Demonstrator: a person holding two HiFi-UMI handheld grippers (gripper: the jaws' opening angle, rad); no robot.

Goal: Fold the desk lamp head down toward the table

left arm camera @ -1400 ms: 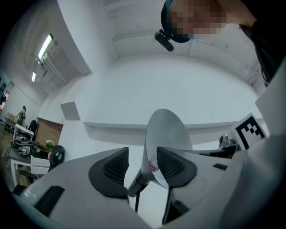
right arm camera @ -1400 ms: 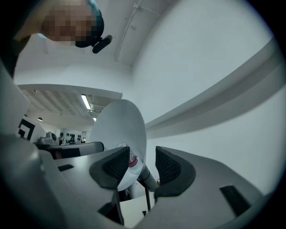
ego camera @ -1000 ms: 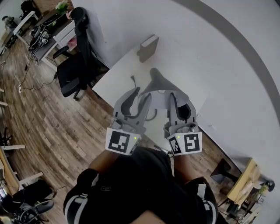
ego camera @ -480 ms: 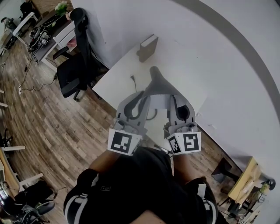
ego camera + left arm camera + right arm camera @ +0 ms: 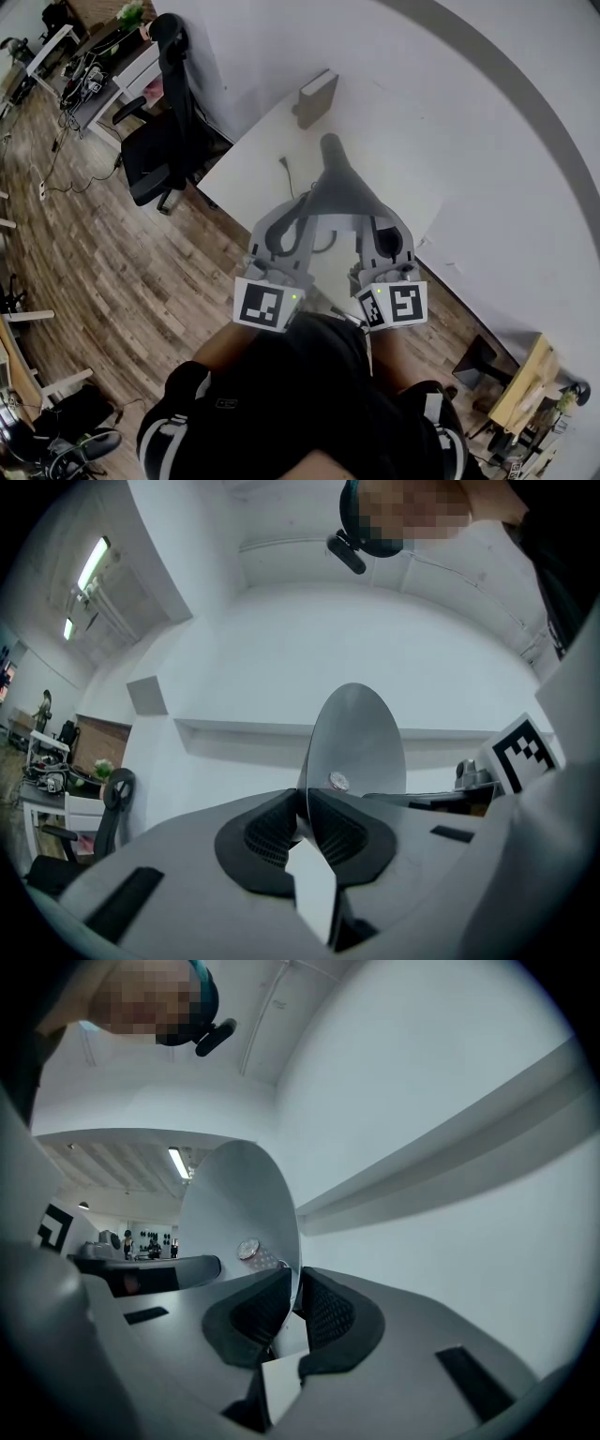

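- We see the grey lamp head (image 5: pixel 339 183) over the middle of the white table (image 5: pixel 246 173), with its narrow end pointing toward the table's far side.
- The left gripper (image 5: pixel 302 810) is clenched on the lamp head's thin left edge. Its jaws have just been closing, and the rim sits squeezed between the dark ribbed pads (image 5: pixel 269 833).
- The right gripper (image 5: pixel 294 1290) grasps the opposite edge the same way. Its jaws have also just been closing, and the rim is pinched between them.
- In the head view both grippers reach forward side by side, near each other, one on each flank of the lamp head.
- We can make out a small round disc (image 5: pixel 337 781) on the lamp head's inner face, just above the left jaws.
- From above, the lamp head seems to be raised off the table rather than lying on it, though we cannot be sure.
- A dark cable (image 5: pixel 284 169) lies on the table to the left of the lamp head.
- A box (image 5: pixel 314 98) stands at the table's far corner, well apart from the lamp.
- A black office chair (image 5: pixel 159 131) stands on the wooden floor (image 5: pixel 141 272), beside the table's left side.
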